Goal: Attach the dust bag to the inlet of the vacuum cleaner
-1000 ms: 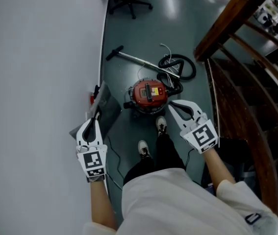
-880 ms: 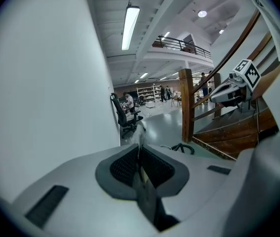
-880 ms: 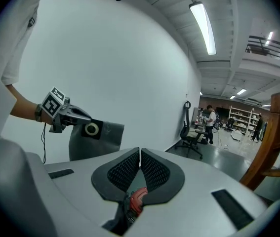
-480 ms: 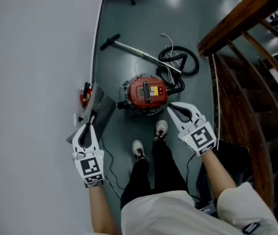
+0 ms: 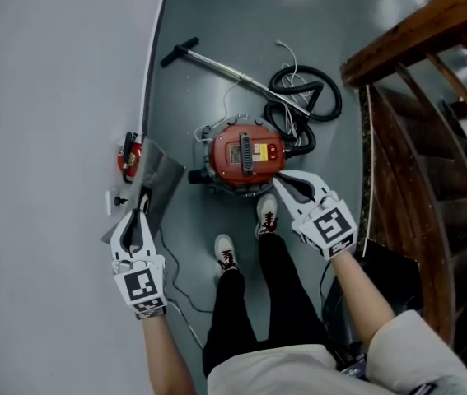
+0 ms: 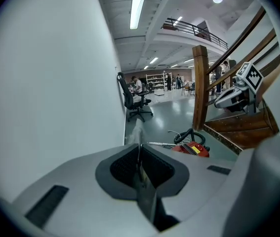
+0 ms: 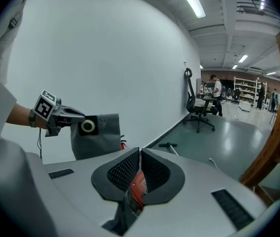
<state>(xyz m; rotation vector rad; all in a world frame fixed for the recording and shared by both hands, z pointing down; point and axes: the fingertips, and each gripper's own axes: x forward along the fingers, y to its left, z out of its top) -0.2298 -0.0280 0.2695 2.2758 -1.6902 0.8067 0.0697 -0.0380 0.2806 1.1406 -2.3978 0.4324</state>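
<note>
The red vacuum cleaner point(image 5: 245, 156) stands on the grey floor, its black handle on top. My left gripper point(image 5: 144, 194) is shut on the top edge of the grey dust bag point(image 5: 157, 179), which hangs left of the vacuum by the white wall. In the right gripper view the dust bag point(image 7: 98, 135) shows a dark collar with a round opening point(image 7: 87, 126). The left gripper point(image 6: 140, 147) sees the bag edge-on between its jaws. My right gripper point(image 5: 276, 179) is shut and empty, just in front of the vacuum's near right side. The vacuum point(image 7: 137, 187) shows below the right gripper point(image 7: 140, 154).
A black hose point(image 5: 305, 97) coils behind the vacuum, and a metal wand point(image 5: 212, 62) lies toward the wall. A small red object point(image 5: 128, 156) sits at the wall's foot. A wooden stair railing point(image 5: 418, 130) runs along the right. The person's shoes point(image 5: 268, 212) stand close to the vacuum.
Both grippers have come down toward the floor, and the vacuum now looks nearer. The left gripper still holds the bag; the right stays shut.
</note>
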